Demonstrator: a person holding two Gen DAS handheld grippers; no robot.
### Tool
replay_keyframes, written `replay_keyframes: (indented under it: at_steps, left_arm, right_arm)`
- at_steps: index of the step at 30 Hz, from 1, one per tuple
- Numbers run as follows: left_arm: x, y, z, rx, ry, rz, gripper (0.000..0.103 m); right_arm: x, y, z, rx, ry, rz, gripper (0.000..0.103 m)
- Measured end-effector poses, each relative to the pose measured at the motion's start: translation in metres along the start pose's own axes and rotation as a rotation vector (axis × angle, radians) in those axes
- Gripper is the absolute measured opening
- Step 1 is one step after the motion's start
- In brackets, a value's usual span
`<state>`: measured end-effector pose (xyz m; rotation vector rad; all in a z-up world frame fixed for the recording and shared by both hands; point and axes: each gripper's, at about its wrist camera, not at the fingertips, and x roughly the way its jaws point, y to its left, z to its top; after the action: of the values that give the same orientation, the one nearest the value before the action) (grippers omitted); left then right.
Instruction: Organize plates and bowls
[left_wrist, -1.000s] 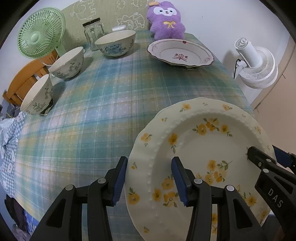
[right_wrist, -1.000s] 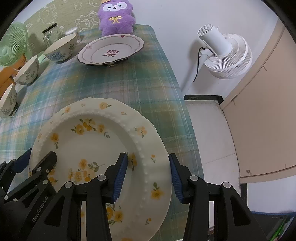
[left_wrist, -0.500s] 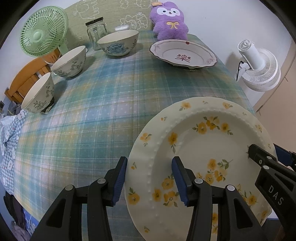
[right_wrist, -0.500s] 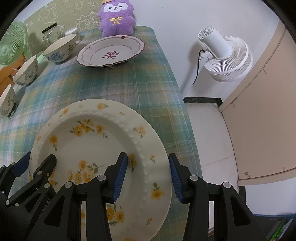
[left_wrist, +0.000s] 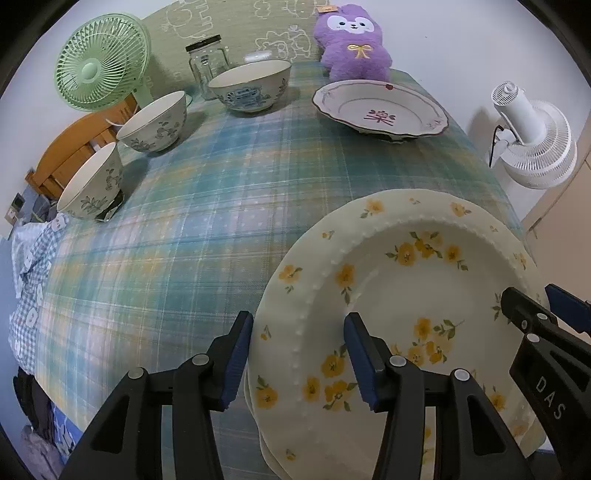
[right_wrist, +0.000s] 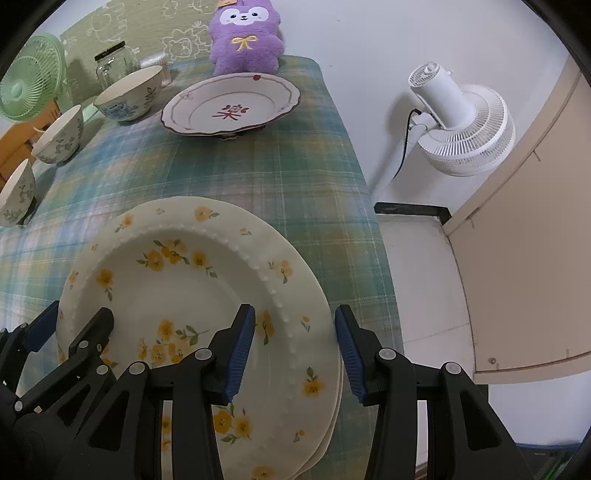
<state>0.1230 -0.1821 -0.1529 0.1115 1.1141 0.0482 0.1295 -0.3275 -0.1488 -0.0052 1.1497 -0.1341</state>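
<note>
Doorway floor (right_wrist: 417, 266): R view only

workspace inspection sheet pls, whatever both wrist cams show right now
surface: plaid tablecloth, mostly bare in the middle.
job's things: yellow-flower plate at the near edge, more rims visible beneath it; red-motif plate far side; three bowls along the left.
clutter: glass jar, purple plush, green fan.
grippers: left claw and right claw each straddle the flower plate's rim; contact unclear.
cables: black cord at the white fan.
surroundings: white wall, beige panel.
</note>
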Motion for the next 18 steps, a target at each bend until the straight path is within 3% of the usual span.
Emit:
replay_keyframes:
  at_steps: [10,14,18]
  left_arm:
    - [0.001,-0.002,-0.004,-0.008,-0.014,-0.004,0.056]
    - [0.001,-0.003,-0.009,-0.005,-0.002,-0.018,0.067]
    - [-0.001,-0.004,-0.013,-0.001,0.006,-0.025,0.072]
  right_arm:
    - [0.007,-0.002,0.0,-0.019,0.005,0.019,0.048]
    - [0.007,-0.004,-0.003,-0.032,0.002,0.026,0.048]
    - [0.007,-0.009,-0.011,-0.01,0.025,0.044,0.05]
